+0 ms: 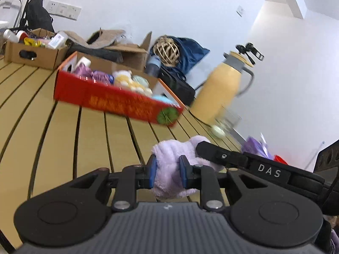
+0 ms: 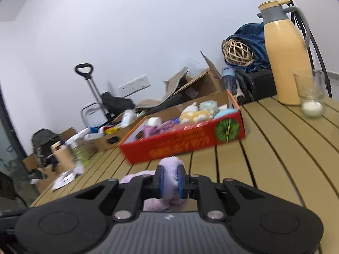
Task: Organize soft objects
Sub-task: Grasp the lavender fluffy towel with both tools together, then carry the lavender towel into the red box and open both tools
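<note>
**Lilac plush cloth clamped by both grippers above the slatted table**

Lilac plush cloth (image 1: 178, 165) fills the lower middle of the left wrist view, held over the slatted wooden table (image 1: 89, 131). The left gripper (image 1: 168, 170) is closed on it, both blue pads pressed into the pile with a narrow gap between them. The cloth's long axis runs from the near left, under the gripper body, toward the far right, where a rounded end bulges past the finger of the right gripper (image 1: 203, 147) that reaches in from the right side. Beyond it sits the red cardboard box (image 1: 118, 103), lying slantwise across the slats and loaded with soft toys (image 1: 127, 80) in purple, yellow and pale green. A yellow thermos jug (image 1: 220, 89) stands to the right of the box, near a glass tumbler (image 1: 228, 120). Brown cartons and a blue bag crowd the wall behind.

From the right wrist view, the right gripper (image 2: 169, 182) pinches a raised fold of the plush cloth (image 2: 169, 169) between its blue pads, with only a narrow gap between them. Here the cloth trails down and to the left, toward the camera. The red box (image 2: 186, 144) lies just ahead, its long side facing the gripper, toys (image 2: 197, 112) heaped inside. The jug (image 2: 286, 59) and tumbler (image 2: 311, 97) stand at the far right on the table (image 2: 275, 148).
</note>
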`<state>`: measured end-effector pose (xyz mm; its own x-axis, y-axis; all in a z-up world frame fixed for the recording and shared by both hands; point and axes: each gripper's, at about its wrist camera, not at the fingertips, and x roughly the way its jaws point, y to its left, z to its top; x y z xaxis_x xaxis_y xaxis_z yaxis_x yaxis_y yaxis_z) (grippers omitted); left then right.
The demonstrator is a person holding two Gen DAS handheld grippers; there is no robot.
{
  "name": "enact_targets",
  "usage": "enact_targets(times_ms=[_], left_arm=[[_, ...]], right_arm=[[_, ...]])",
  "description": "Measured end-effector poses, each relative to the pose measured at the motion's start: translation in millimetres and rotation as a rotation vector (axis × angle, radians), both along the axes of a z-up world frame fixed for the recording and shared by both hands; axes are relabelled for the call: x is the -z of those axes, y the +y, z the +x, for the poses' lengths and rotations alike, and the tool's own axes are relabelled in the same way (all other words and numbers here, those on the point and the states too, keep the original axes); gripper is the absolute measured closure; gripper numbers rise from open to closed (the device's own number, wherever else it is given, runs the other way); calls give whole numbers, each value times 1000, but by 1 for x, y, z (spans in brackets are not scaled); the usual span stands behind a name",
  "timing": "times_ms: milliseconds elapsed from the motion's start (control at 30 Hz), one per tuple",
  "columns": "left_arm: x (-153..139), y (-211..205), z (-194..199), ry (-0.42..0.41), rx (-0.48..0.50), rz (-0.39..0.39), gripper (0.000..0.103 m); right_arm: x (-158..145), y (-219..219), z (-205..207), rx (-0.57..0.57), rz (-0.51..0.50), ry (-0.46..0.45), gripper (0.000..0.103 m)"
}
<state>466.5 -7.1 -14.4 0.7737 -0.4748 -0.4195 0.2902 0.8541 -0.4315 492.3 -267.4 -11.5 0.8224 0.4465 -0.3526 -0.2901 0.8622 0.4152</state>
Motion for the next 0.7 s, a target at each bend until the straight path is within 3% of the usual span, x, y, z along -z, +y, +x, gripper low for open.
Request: enact_targets(times_ms=[200, 333, 433, 500, 700], left_arm=[[-18, -11, -14, -37, 17, 3, 80], [-33, -19, 8, -61, 33, -4, 80], [-49, -22, 56, -71, 28, -46, 80], [-60, -24, 100, -51, 32, -86, 80], [-68, -37, 236, 19, -12, -108, 80]], right_arm=[[-10, -15, -19, 25, 14, -21, 91], [-25, -23, 0, 26, -10, -61, 91], [-47, -37, 49, 9, -18, -103, 91], [-60, -43, 95, 2, -10, -85, 91], [-85, -28, 248, -16, -181, -35, 91]])
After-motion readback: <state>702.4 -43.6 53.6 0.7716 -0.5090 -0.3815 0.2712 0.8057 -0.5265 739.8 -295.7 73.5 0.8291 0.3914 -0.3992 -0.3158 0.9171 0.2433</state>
